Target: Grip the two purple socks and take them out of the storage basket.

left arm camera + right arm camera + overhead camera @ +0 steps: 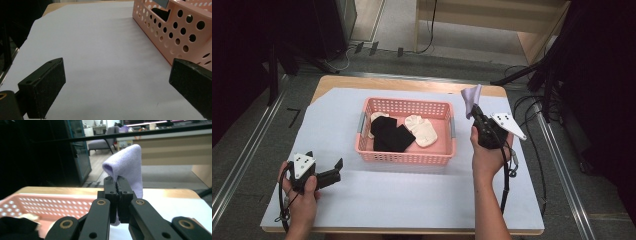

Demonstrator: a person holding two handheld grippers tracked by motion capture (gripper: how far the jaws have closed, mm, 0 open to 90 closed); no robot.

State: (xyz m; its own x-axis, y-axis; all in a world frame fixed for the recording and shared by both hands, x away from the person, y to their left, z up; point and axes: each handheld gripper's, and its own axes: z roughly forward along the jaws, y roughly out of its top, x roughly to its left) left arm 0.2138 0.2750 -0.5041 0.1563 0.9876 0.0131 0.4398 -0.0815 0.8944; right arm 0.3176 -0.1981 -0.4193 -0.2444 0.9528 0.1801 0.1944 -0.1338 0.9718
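I see my right gripper (475,113) raised above the table (412,200), just off the right end of a pink perforated basket (406,155). Its jaws are clenched together on a pale purple cloth (471,98), which looks like a small sock. In the right gripper view, the cloth (127,167) stands up from between the closed jaws, folds over at the top, and hangs down behind them on the far side. The basket (62,203) lies below and to the left of this gripper (117,185), with the table's wooden far edge beyond it.

My left gripper (323,166) rests low near the table's front corner, well apart from the basket, which sits ahead of it and to its right. Its jaws are released and spread wide, with nothing between them. In the left gripper view, bare white table surface (100,62) stretches ahead between the two black jaws, and the basket's near corner (175,35) stands just beyond the right-hand jaw.

Inside the basket, seen from the high view, lie dark folded socks (389,134) toward the side nearer my left gripper, and cream socks (422,131) toward the side nearer my right gripper. A person's hand (486,159) holds the right gripper from below; another hand (302,200) holds the left.
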